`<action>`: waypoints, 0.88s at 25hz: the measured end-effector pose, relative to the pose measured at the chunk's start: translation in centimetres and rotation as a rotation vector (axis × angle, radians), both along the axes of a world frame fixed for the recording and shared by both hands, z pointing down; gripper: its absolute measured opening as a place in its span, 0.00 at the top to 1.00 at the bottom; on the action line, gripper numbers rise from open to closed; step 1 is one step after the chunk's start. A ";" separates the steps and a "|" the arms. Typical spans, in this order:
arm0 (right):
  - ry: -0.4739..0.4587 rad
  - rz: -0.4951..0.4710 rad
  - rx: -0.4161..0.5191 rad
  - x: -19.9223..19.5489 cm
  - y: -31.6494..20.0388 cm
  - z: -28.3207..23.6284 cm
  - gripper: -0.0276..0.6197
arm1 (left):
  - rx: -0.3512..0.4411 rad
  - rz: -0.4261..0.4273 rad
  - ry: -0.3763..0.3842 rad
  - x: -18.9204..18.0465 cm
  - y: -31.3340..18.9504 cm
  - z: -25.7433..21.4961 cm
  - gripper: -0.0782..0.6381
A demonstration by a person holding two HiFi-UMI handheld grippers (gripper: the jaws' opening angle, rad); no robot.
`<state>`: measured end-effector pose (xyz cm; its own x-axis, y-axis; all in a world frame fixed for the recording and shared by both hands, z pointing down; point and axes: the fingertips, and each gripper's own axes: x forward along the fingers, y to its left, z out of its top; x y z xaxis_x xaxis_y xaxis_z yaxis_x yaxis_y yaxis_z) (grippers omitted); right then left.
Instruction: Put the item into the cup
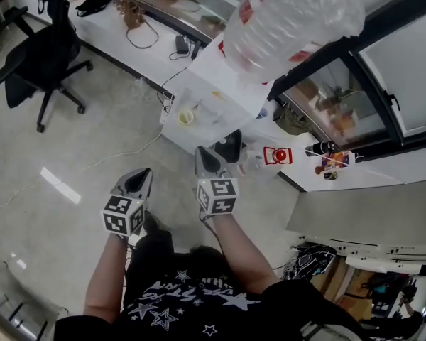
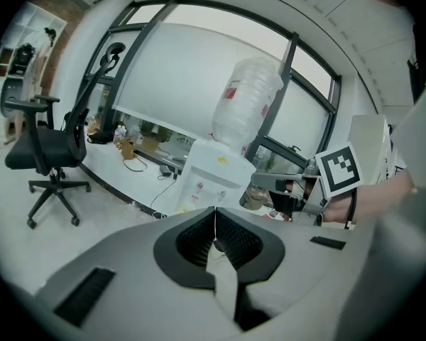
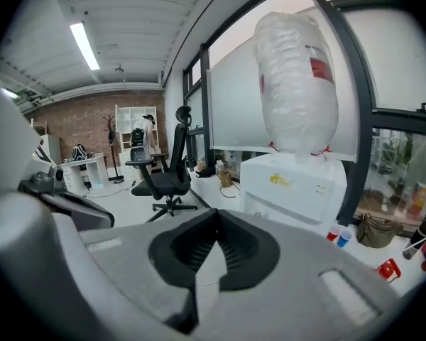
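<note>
The left tongs (image 2: 214, 215) and right tongs (image 3: 216, 217) are each pressed together, empty. A small red plastic cup (image 3: 333, 233) stands beside the white water dispenser (image 3: 298, 187). The red label on the big clear bottle (image 3: 295, 84) is unreadable.

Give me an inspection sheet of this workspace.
Surface: white window-side counter, partly cluttered; grey floor.
Job's things: no cup or item surely identifiable; small red and blue objects beside the white water dispenser, unclear.
Clutter: red-and-white object right of the dispenser.
Grippers: left gripper shut, empty; right gripper shut, empty.
Cables: white cable across floor; black cable on counter.
Surroundings: clear bottle atop dispenser; black office chair.
</note>
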<state>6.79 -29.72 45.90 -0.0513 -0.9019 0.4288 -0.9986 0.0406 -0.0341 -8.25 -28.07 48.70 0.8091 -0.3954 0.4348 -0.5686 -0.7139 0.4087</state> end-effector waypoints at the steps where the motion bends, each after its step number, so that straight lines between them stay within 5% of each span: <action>1: -0.008 -0.005 0.005 0.1 0.4 -0.2 0.96 | 0.003 -0.001 -0.006 0.2 0.5 -0.2 0.88; 22: -0.165 -0.154 0.106 5.5 16.2 -6.5 0.96 | 0.139 -0.109 -0.047 6.6 17.3 -7.3 0.88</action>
<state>12.33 -13.54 39.35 -0.2533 -0.9175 0.3067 -0.9616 0.2041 -0.1838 -1.68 -10.80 41.45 0.7381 -0.5386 0.4063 -0.6619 -0.6949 0.2811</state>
